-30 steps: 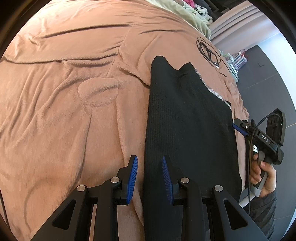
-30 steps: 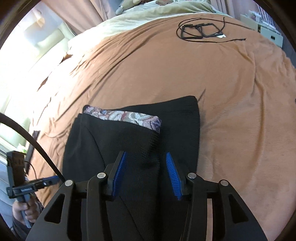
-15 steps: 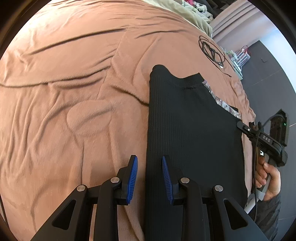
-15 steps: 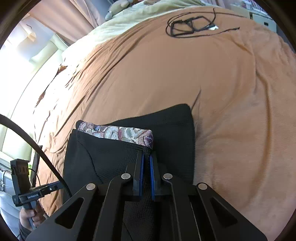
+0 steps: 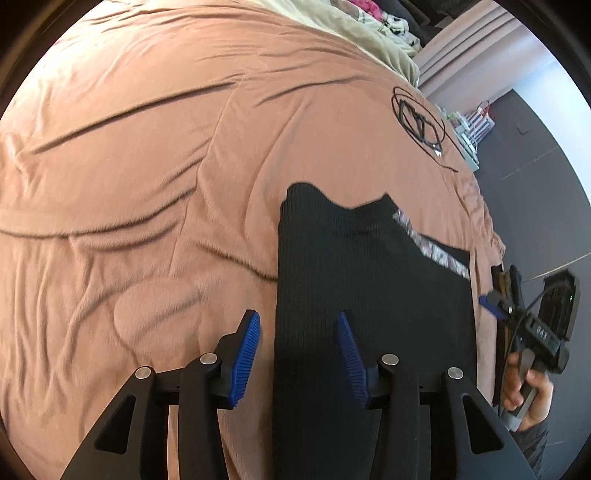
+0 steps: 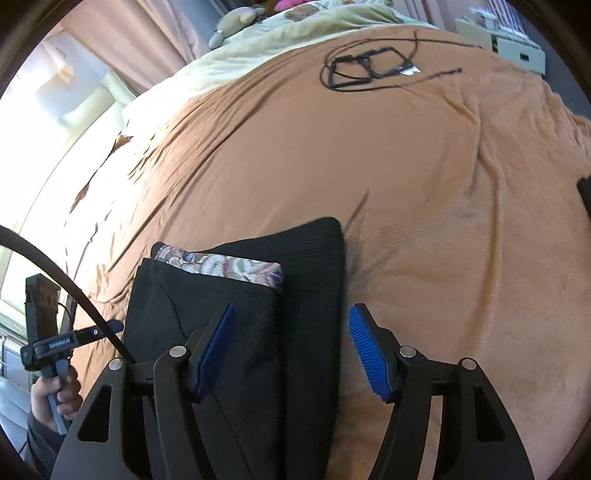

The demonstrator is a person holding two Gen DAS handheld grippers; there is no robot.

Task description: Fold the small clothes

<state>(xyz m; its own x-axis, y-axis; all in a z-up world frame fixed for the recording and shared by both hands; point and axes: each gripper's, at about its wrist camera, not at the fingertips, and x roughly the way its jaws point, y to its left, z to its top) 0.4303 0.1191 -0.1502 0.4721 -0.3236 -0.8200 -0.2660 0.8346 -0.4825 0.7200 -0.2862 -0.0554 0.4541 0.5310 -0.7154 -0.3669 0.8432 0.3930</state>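
Lying folded on brown bed [image 5: 147, 147]: black garment [image 5: 369, 295]; left gripper [image 5: 297, 354], right gripper [image 6: 291, 350] opening, pads clear of fabric.

Bed with rumpled brown fleece blanket [image 6: 424, 206]: folded black ribbed garment [image 6: 306, 295] with patterned lining at 6 o'clock; coiled black cable [image 6: 369, 68] at 12 o'clock, well apart; pale green bedding [image 6: 295, 33] along the far edge.
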